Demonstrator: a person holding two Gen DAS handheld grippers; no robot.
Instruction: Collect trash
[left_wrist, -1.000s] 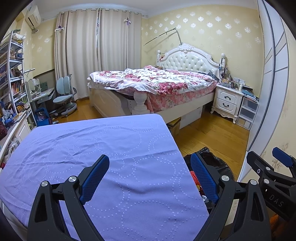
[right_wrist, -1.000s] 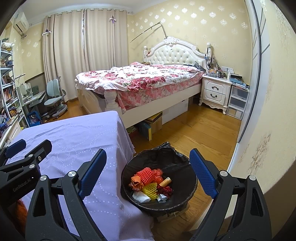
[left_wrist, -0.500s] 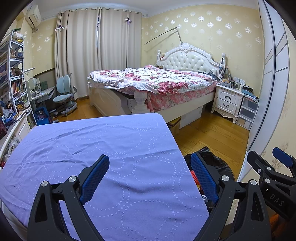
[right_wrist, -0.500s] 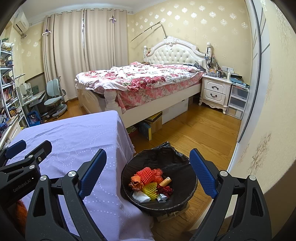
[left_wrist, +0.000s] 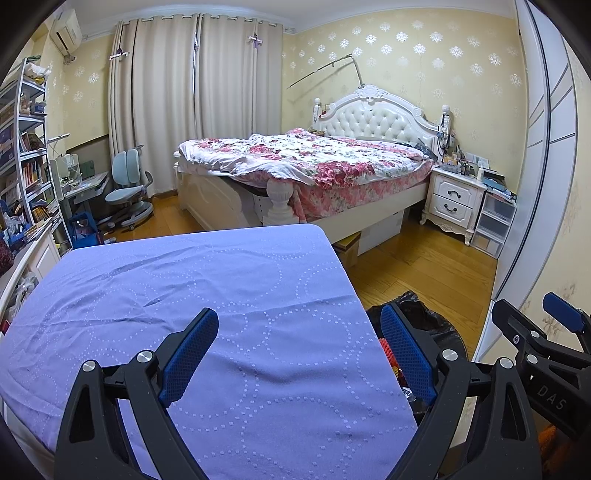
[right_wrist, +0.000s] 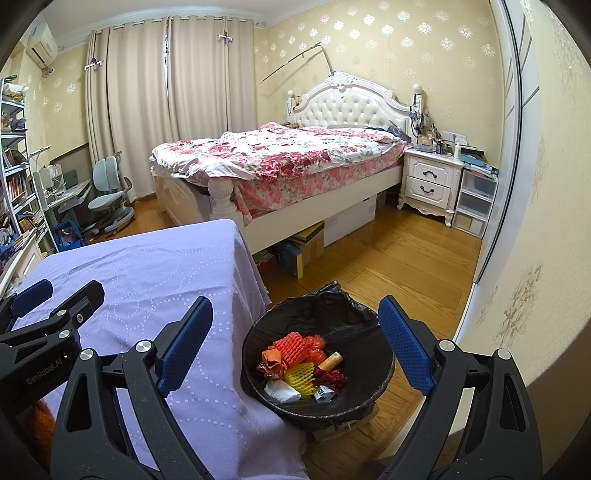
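Left gripper (left_wrist: 297, 354): jaws spread wide, nothing between the blue pads, nothing touched. It hangs over the near part of the table (left_wrist: 184, 295), which carries a lilac dotted cloth, and its right finger overlaps the table's right edge in the left wrist view.

Right gripper (right_wrist: 295, 343): jaws likewise spread wide, nothing gripped, pads clear of all surfaces. It hangs off the table's right edge, above the trash bin (right_wrist: 373, 384).

Trash bin: it stands on the wooden floor (right_wrist: 399, 266) just beside the table's right edge, lined with a black bag. Inside lie collected items: orange foam netting (right_wrist: 293, 345), yellow foam netting (right_wrist: 300, 376), a small tan tube (right_wrist: 331, 361), white crumpled paper (right_wrist: 280, 391) and a dark red scrap (right_wrist: 332, 377).

Visibility: in the left wrist view the bin (left_wrist: 436, 325) is largely covered by the left gripper's right finger and the table edge; only part of the black liner and a sliver of red show. The small wrapper pieces at the bin's bottom cannot be identified. The bin's base is hidden by its rim. Each gripper shows only partly at the edge of the other's view. The near table edge is cut off by the gripper bodies.
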